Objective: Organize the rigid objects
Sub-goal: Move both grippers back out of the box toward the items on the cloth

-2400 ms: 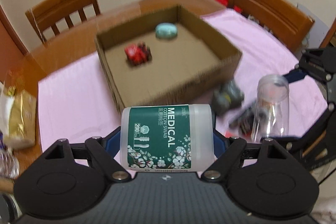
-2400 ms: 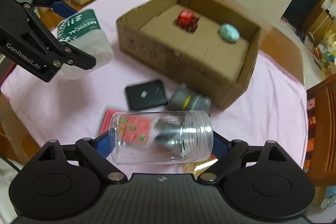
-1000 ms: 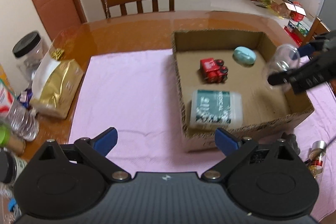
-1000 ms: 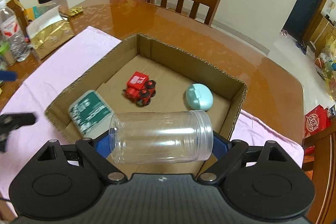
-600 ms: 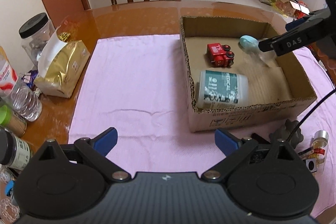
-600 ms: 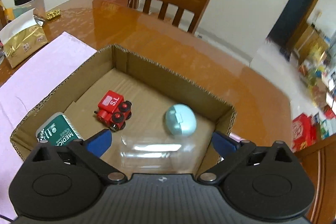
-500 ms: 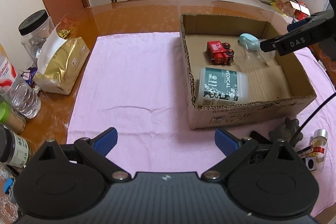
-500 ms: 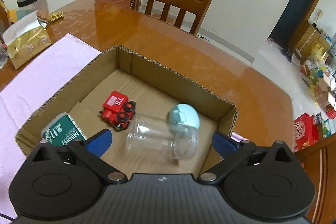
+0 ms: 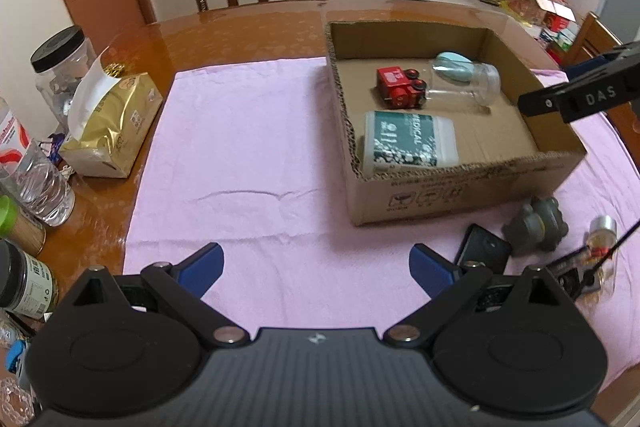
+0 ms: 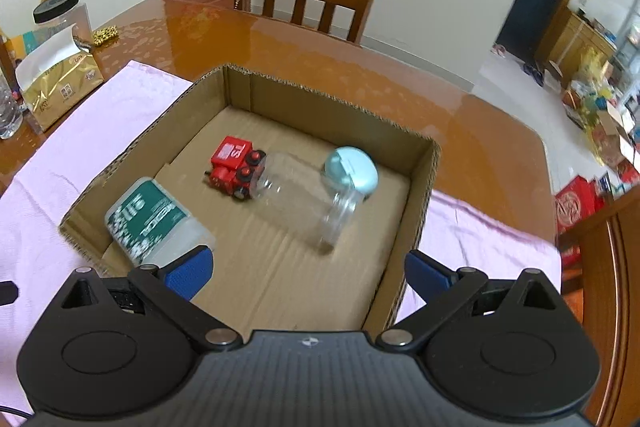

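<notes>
Both grippers stand empty with fingers spread wide above a table laid with a pink cloth (image 9: 248, 163), the sorting of rigid objects partly done. The left gripper (image 9: 316, 263) hangs over bare cloth; from it the leftover items lie at about three o'clock: a grey knobbly toy (image 9: 534, 229), a flat black case (image 9: 484, 253) just beside it, and a small clear bottle with a silver cap (image 9: 602, 247) farther right, partly hidden by a cable. Judged from both views, the left gripper is the nearer to this cluster, since the right gripper (image 10: 306, 267) hovers over the near edge of the cardboard box (image 10: 420, 219) and faces into it. The black case lies flat with its long axis running roughly from five to eleven o'clock in the left view, so a pinch across its short sides would probably call for a turn of the wrist. Inside the box, seen from the right wrist, a green-labelled cotton swab tub (image 10: 154, 223) lies on its side at nine o'clock, a red toy train (image 10: 236, 169) sits near the centre, a clear plastic jar (image 10: 306, 201) lies on its side touching the train, its mouth toward three o'clock, and a pale blue egg-shaped case (image 10: 352, 173) rests against the jar at one o'clock. A gold foil bag (image 9: 110, 127) and other containers stand off the cloth at left.
</notes>
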Demonstrator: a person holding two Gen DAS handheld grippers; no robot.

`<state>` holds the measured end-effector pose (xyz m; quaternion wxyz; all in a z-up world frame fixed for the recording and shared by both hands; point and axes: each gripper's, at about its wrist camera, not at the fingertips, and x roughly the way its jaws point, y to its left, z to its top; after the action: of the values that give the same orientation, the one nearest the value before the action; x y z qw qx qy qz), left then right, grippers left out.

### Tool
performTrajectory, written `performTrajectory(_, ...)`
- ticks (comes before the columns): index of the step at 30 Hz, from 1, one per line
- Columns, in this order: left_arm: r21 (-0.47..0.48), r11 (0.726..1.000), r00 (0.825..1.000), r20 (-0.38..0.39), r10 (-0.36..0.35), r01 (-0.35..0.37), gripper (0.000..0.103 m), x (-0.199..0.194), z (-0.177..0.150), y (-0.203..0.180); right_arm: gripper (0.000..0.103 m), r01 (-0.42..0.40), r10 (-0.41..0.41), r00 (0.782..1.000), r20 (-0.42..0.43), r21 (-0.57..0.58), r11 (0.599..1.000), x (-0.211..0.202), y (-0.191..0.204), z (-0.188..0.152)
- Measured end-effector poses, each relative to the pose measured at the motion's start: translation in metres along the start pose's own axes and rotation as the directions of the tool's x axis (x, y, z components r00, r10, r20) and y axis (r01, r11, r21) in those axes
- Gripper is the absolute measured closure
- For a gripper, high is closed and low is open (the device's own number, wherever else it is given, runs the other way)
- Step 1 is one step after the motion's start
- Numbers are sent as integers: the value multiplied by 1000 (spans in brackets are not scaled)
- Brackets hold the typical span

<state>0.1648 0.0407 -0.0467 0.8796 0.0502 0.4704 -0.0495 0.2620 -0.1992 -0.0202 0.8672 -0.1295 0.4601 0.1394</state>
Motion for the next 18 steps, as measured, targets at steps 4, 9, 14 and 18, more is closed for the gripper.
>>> performTrajectory(4, 47, 998, 999, -2, -39, 39, 4, 0, -11, -3, 0, -5, 5, 1000, -4, 61, 998, -18, 9, -29)
performTrajectory(9, 68, 995, 997, -20, -78, 79, 4, 3, -24, -8, 0, 11, -10, 1000, -16, 100, 995, -37, 23, -74)
performTrajectory(14, 85, 990, 993, -46, -105, 109, 4, 8, -37, -24, 0, 11, -10, 1000, -17, 108, 994, -49, 38, -117)
performTrajectory(18, 92, 984, 986, -78, -144, 151, 4, 12, -45, -45, 0, 6, -5, 1000, -8, 107, 994, -54, 41, -138)
